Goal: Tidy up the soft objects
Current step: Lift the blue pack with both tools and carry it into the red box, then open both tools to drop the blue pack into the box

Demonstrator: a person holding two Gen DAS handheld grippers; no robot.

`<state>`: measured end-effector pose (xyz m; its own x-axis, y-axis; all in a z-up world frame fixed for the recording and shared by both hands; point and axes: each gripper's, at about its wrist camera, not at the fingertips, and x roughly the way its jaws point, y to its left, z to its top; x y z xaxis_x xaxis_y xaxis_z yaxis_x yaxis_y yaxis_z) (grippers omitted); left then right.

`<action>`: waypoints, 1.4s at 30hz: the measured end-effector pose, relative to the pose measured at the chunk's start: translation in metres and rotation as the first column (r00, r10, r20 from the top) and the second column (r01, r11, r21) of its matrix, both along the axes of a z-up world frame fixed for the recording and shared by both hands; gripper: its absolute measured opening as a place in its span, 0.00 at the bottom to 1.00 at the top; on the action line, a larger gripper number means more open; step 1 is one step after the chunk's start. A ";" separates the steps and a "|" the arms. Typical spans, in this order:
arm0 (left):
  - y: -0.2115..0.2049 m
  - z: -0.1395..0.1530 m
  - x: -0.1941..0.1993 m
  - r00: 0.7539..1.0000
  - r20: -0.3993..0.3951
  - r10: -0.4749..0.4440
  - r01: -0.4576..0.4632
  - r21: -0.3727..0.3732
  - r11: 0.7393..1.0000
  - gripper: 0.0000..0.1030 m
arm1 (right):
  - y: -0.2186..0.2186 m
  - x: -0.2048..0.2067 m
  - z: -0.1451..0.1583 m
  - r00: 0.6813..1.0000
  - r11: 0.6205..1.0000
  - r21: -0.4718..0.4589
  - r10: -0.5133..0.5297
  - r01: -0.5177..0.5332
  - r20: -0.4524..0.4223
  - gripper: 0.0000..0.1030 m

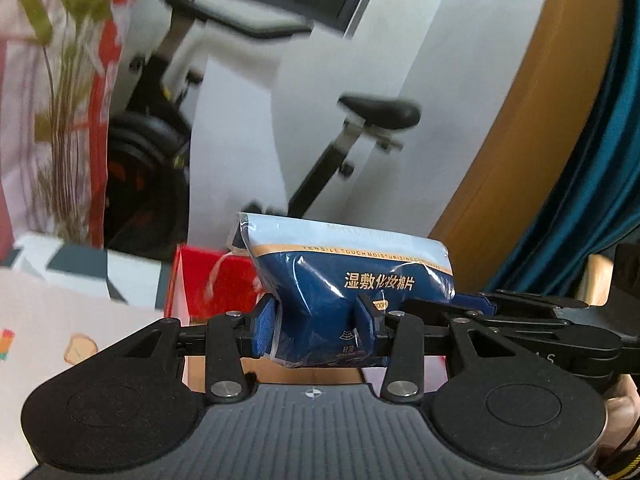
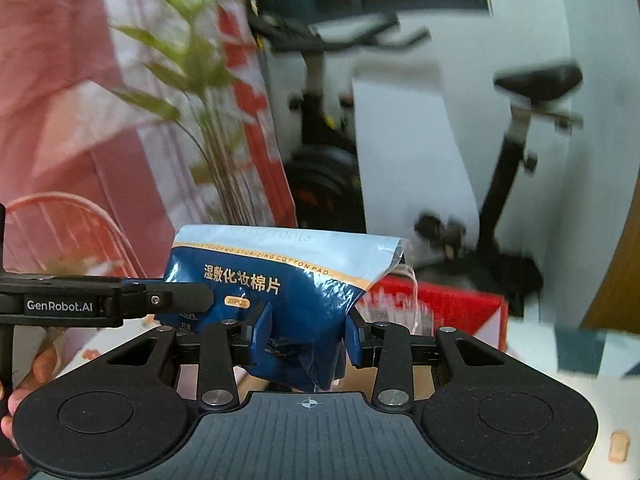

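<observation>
A blue and silver soft bag of cotton pads (image 1: 344, 276) is held up in the air by both grippers. My left gripper (image 1: 320, 322) is shut on its lower part, blue pads pressing in from both sides. My right gripper (image 2: 306, 334) is shut on the same bag (image 2: 280, 280) from the other side. The right gripper's fingers reach in from the right in the left wrist view (image 1: 472, 304). The left gripper's fingers reach in from the left in the right wrist view (image 2: 176, 298). A red box (image 2: 448, 308) lies open just below and behind the bag.
An exercise bike (image 1: 360, 120) stands behind against a white wall. A plant with long green leaves (image 2: 200, 92) and a pink and red curtain are at the left. A pink wire chair (image 2: 72, 232) is at lower left. A patterned cloth (image 1: 60, 312) covers the surface below.
</observation>
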<state>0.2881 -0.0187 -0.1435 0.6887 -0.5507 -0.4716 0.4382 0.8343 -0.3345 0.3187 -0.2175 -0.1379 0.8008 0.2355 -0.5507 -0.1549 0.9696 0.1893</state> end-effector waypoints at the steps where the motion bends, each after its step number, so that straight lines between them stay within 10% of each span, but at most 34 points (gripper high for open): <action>1: -0.002 -0.006 0.008 1.000 -0.025 -0.003 0.003 0.006 1.000 0.44 | 0.000 0.005 -0.008 1.000 1.000 0.008 -0.007 0.008 -0.028 0.34; 11: -0.022 -0.061 0.069 0.977 -0.214 0.002 0.027 0.132 0.991 0.40 | -0.007 0.059 -0.066 0.966 0.998 0.023 -0.050 0.058 -0.255 0.34; 25: -0.034 -0.083 0.098 0.965 -0.263 -0.008 0.073 0.240 0.968 0.39 | -0.020 0.090 -0.097 0.881 0.985 0.048 -0.125 0.164 -0.456 0.38; 42: -0.030 -0.045 0.066 0.993 -0.117 0.022 0.014 0.296 0.955 0.43 | -0.009 0.040 -0.052 0.934 0.985 -0.047 -0.175 0.169 -0.310 0.78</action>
